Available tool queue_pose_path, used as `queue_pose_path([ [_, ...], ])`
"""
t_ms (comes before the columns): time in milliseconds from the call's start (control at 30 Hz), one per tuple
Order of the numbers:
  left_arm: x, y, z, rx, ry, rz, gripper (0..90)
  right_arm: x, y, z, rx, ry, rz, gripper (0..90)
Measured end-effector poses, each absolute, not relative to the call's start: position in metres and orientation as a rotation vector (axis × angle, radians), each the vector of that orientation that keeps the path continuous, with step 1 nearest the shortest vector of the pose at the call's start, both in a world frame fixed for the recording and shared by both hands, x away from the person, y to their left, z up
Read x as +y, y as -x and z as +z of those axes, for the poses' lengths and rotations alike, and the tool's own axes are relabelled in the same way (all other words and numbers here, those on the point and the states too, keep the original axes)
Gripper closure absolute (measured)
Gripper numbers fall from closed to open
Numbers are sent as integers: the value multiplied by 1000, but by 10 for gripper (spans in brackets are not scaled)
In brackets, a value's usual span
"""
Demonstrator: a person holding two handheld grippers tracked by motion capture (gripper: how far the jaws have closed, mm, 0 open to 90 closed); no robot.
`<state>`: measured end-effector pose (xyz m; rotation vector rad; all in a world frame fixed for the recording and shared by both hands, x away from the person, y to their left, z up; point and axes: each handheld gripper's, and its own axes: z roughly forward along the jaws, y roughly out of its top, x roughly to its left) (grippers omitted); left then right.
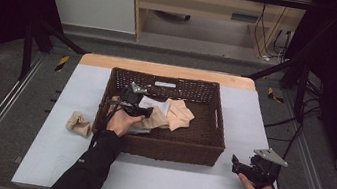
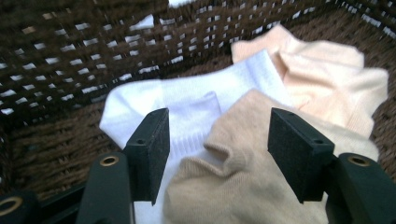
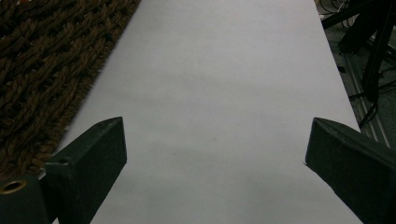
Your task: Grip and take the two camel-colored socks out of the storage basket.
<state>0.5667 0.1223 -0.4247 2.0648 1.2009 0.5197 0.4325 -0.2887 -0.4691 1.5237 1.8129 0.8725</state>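
Left gripper [image 2: 218, 140] agape over beige sock [image 2: 243, 186] inside basket [image 1: 209, 148] — right gripper [image 3: 215, 158] agape above bare table [image 3: 224, 70].

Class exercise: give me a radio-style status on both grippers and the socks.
Left gripper open over tan sock in basket. Right gripper open, above bare table. One rolled sock outside basket. Nothing blocking.

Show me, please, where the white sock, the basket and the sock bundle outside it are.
white sock [image 2: 187, 100], left gripper view, its flat middle.
basket [image 1: 173, 150], high view, its near wall.
sock bundle [image 1: 79, 124], high view, its centre.
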Motion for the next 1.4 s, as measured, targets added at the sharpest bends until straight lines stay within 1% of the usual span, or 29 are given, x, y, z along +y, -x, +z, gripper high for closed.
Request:
queue_pose_path([
  [233, 121, -569, -430, 1191, -2096, 490, 416, -289, -433, -470, 1818, -1521, 870, 57],
  [300, 121, -570, -430, 1191, -2110, 483, 454, -289, -433, -470, 1818, -1523, 870, 57],
  [333, 120, -570, -431, 1186, -2117, 482, 454, -289, -433, -470, 1818, -1522, 871, 57],
  [367, 120, -570, -431, 1179, -2134, 486, 493, -288, -433, -469, 1817, -1527, 875, 57],
  [433, 119, -569, -431, 1176, -2145, 489, 531, -288, -433, -469, 1817, -1526, 875, 57],
  [567, 118, -569, -431, 1169, -2154, 466, 641, -288, -433, -469, 1818, -1527, 875, 57],
  [600, 117, -569, -431, 1170, -2161, 457, 641, -288, -433, -470, 1820, -1527, 874, 57],
  [633, 117, -568, -431, 1167, -2168, 455, 696, -288, -433, -470, 1819, -1527, 874, 57],
  [667, 116, -568, -430, 1168, -2173, 452, 696, -288, -433, -470, 1819, -1527, 874, 57],
  [700, 116, -568, -430, 1162, -2176, 437, 757, -288, -433, -469, 1819, -1527, 875, 58],
  [800, 117, -567, -429, 1162, -2175, 411, 815, -288, -433, -469, 1819, -1531, 874, 58],
  [1067, 119, -564, -422, 1124, -2132, 417, 840, -289, -433, -469, 1819, -1530, 872, 58],
  [1167, 123, -560, -416, 1095, -2062, 414, 842, -289, -433, -469, 1819, -1527, 872, 58],
  [1400, 125, -552, -401, 1018, -1944, 467, 849, -289, -433, -469, 1821, -1528, 868, 58],
])
